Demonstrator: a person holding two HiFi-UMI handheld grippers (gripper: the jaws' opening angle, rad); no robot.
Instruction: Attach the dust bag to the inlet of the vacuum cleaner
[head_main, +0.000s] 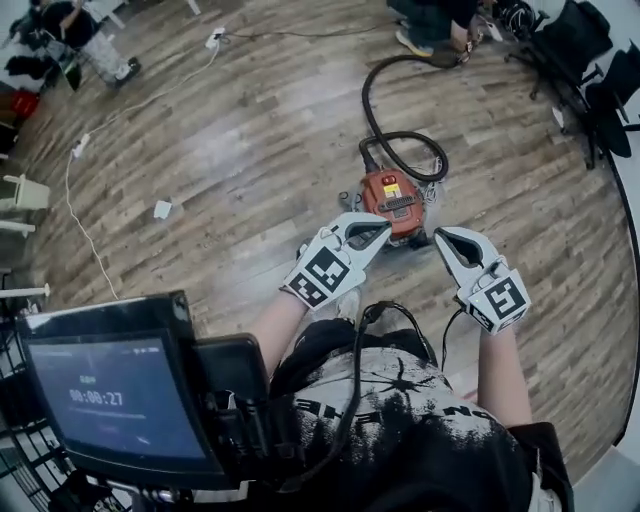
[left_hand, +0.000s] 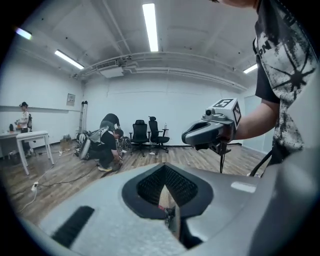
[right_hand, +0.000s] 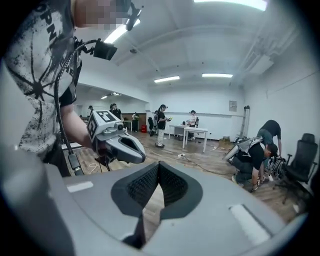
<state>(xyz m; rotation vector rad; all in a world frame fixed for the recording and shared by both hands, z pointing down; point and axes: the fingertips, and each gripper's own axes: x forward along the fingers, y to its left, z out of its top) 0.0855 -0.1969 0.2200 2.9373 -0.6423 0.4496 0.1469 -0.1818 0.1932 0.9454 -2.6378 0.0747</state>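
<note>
The left hand-held gripper (head_main: 378, 232) and the right hand-held gripper (head_main: 443, 242) are both clenched, with nothing between the jaws. The red vacuum cleaner (head_main: 393, 200) stands on the floor (head_main: 250, 140) just beyond and between their tips.

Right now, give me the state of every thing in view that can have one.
Left tool: shut, nothing between its jaws.
Right tool: shut, empty.
Orange canister vacuum cleaner: resting on the wooden floor, neither tool on it; lid state too small to tell.
Black vacuum hose: curled in a loop on the floor.
Dark blue screen: lit, showing a timer.
</note>
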